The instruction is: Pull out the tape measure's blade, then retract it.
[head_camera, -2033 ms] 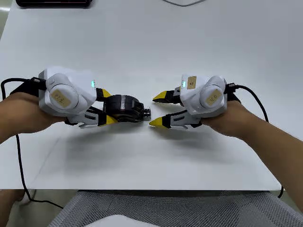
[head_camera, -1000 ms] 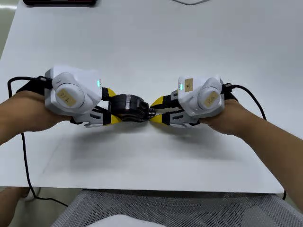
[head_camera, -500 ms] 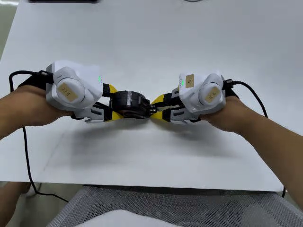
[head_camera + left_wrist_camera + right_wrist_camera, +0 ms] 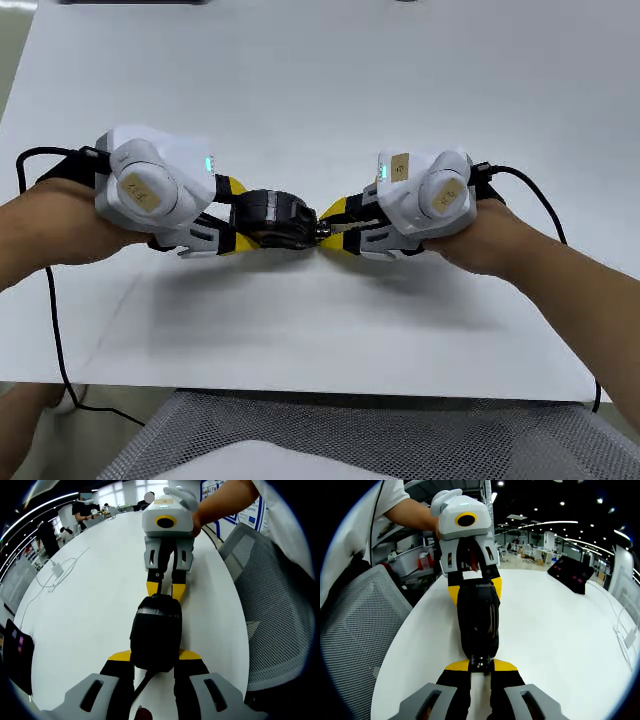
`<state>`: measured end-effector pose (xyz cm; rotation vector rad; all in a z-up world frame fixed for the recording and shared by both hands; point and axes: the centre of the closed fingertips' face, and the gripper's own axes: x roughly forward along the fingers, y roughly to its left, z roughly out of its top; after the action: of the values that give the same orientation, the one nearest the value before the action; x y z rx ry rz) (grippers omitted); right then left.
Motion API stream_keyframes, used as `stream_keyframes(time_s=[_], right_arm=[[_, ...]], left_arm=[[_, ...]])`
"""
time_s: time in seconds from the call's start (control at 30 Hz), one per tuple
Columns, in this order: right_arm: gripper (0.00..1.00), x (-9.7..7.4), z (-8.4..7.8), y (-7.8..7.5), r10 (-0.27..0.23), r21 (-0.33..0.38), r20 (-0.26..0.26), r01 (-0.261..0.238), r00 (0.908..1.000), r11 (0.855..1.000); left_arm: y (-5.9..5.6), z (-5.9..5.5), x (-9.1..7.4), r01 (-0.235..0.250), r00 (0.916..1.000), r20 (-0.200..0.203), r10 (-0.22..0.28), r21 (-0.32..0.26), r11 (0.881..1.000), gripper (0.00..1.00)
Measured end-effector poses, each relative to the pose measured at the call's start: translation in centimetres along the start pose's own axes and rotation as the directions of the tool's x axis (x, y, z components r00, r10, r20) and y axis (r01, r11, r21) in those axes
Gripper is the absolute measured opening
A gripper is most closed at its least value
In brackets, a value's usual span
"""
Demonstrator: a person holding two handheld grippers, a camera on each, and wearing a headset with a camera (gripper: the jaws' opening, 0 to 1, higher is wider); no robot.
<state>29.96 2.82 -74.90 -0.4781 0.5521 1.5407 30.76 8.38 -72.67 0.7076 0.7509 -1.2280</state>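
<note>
While your left tongs (image 4: 237,219) clamp the rounded black plastic tape measure (image 4: 278,220), your right tongs (image 4: 332,230) pinch its metal blade tip (image 4: 481,661).

An open-plan office or lab, shown by the long white bench (image 4: 300,330), a grey mesh chair (image 4: 265,610) at its edge, ceiling strip lights (image 4: 580,525) and people (image 4: 47,535) beyond its far edge.

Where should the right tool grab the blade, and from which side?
The end hook protruding from the tape measure's mouth, approached head-on, opposite the left tool clamping the case. It's the blade's one exposed tab; the right tool is closed on it.
</note>
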Motion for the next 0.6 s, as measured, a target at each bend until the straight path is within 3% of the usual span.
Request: stream_keyframes(time_s=[0.6], right_arm=[[0.1, -0.6, -0.56, -0.02, -0.006, -0.01, -0.021, 0.006, 0.9998, 1.0]], left_arm=[[0.01, 0.0, 0.03, 0.002, 1.0, -0.005, -0.002, 0.0, 1.0, 0.25]])
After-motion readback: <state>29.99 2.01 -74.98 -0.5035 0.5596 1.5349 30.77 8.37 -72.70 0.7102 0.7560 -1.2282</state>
